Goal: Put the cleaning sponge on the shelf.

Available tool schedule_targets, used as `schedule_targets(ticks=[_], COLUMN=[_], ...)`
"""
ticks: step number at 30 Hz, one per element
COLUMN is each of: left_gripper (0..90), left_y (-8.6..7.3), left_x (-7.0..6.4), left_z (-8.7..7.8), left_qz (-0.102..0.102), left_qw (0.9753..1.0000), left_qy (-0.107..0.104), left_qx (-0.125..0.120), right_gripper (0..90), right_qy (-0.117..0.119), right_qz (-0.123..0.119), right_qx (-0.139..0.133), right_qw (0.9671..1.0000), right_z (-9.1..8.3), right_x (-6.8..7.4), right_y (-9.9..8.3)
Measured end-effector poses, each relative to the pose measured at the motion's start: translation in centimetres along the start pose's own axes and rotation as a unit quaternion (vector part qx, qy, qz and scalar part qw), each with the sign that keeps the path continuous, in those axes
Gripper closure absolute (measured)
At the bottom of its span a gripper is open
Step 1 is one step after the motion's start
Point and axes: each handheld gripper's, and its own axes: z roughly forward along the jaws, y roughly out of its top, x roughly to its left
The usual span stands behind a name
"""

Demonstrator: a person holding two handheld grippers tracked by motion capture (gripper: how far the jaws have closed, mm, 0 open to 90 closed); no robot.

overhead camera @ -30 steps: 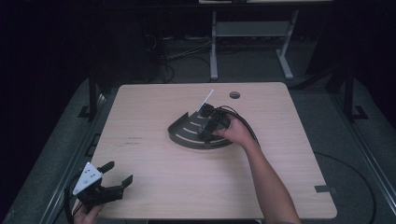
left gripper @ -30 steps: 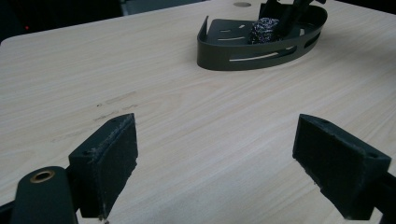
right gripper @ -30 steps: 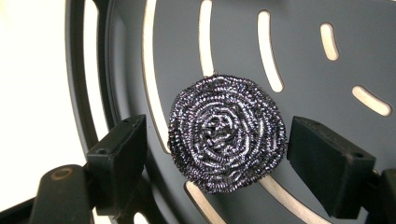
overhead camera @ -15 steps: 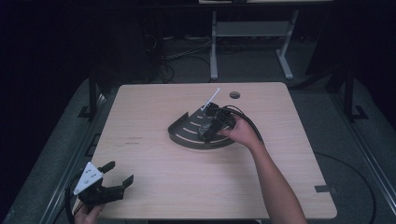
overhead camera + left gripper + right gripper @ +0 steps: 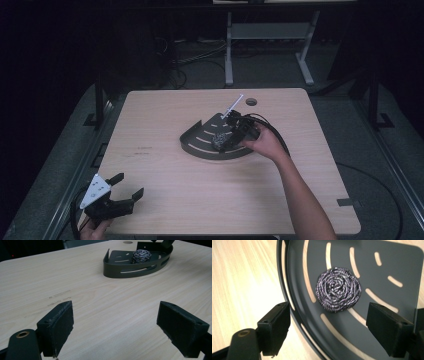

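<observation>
Steel scourer in the slotted tray, right tool above it.
The steel scourer (image 5: 338,289) lies free on the dark tray (image 5: 200,145) mid-bench; the right tool (image 5: 328,322) hovers over it, jaws spread. The left tool (image 5: 125,187) rests spread at the bench (image 5: 165,200) near corner.

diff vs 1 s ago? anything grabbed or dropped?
Little changed. The right gripper shifted slightly over the dark slotted tray; its jaws now stand open above the steel wool scourer, which lies free in the tray. Whether it was let go cannot be told. The left gripper, open at the table's near left corner, stayed put, as did the tray.
</observation>
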Motion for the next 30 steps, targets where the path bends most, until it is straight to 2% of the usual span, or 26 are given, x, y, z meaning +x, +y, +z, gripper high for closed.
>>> schedule_targets(ticks=[14,18,30], left_gripper=[13.3,13.3,13.3], left_y=[0.0,0.0,0.0], left_x=[-0.1,-0.1,-0.1], left_z=[0.0,0.0,0.2], left_qz=[0.002,0.001,0.004], left_qw=[1.0,1.0,1.0], left_qy=[-0.001,-0.002,-0.002], left_qx=[0.0,0.001,0.005], right_gripper=[18.3,18.0,16.8], right_qy=[-0.006,0.001,0.0], right_qz=[0.004,0.008,0.008], right_qx=[-0.018,-0.02,-0.022], right_qw=[0.9998,0.9998,0.9997], right_z=[-1.9,-2.1,-2.6], right_x=[0.1,0.1,0.5], right_y=[-1.3,-1.6,-2.6])
